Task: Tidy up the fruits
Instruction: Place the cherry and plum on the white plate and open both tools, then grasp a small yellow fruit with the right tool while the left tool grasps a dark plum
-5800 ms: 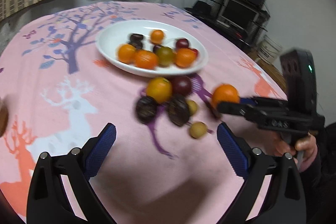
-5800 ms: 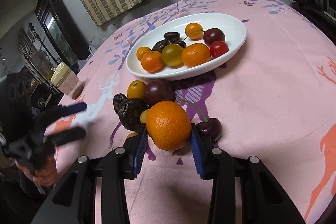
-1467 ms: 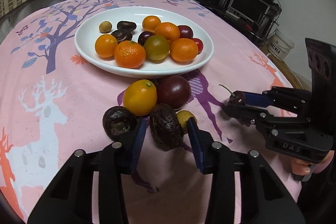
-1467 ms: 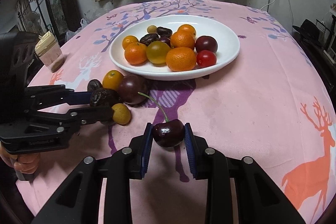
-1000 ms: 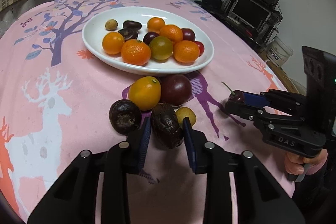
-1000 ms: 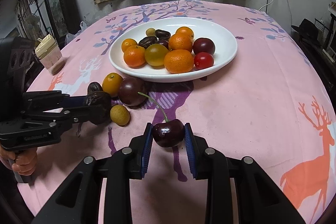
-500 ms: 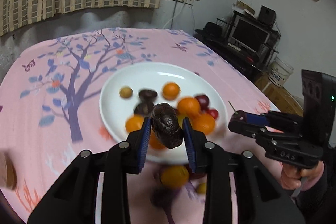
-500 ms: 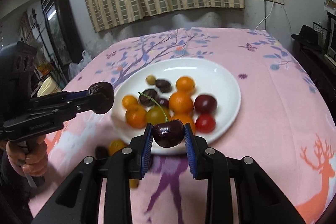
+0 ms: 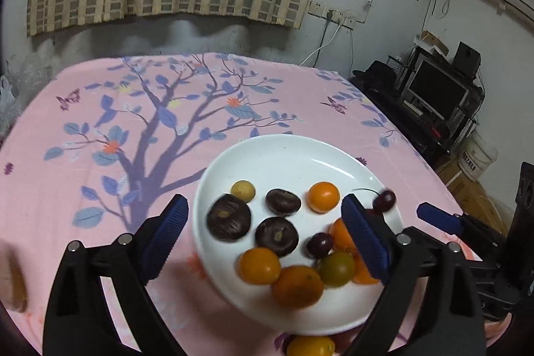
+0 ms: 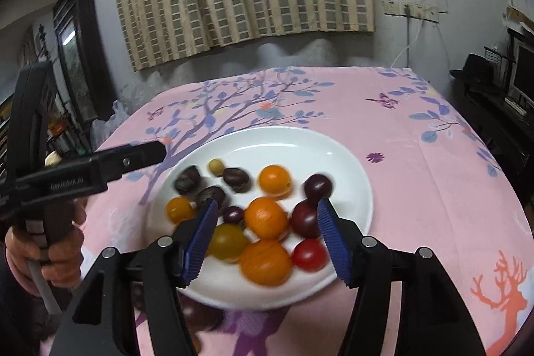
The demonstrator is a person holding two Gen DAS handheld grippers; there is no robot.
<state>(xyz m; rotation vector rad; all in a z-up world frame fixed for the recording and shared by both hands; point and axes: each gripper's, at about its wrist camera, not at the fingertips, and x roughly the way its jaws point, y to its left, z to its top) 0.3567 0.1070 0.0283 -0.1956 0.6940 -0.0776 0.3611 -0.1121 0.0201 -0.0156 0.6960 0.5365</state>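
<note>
Your tabletop (image 9: 60,162) wears a pink cloth printed with a purple tree, butterflies and orange deer. On it, toward the near side, sits the white plate (image 9: 283,152), which holds nearly all the fruit.

Your left tool (image 9: 263,229) hangs over the plate's left half, its jaws opening and already spread wide, with nothing pressed between the pads; the wrinkled dark fruit (image 9: 228,217) lies blurred on the plate just left of centre, beside two other dark fruits (image 9: 283,202). Your right tool (image 10: 267,232) hangs over the plate's near right half, its jaws opening too, about halfway, gripping nothing. The dark cherry (image 10: 318,185) with its thin stem shows blurred at the plate's right side, clear of both pads.

Oranges (image 10: 266,217) fill the near middle of the plate, with a greenish fruit (image 10: 228,242) to their left and a small red tomato (image 10: 308,255) to their right. A small yellow fruit (image 10: 216,166) lies at the far left of the group. One orange fruit (image 9: 310,345) remains on the cloth just near of the plate.
</note>
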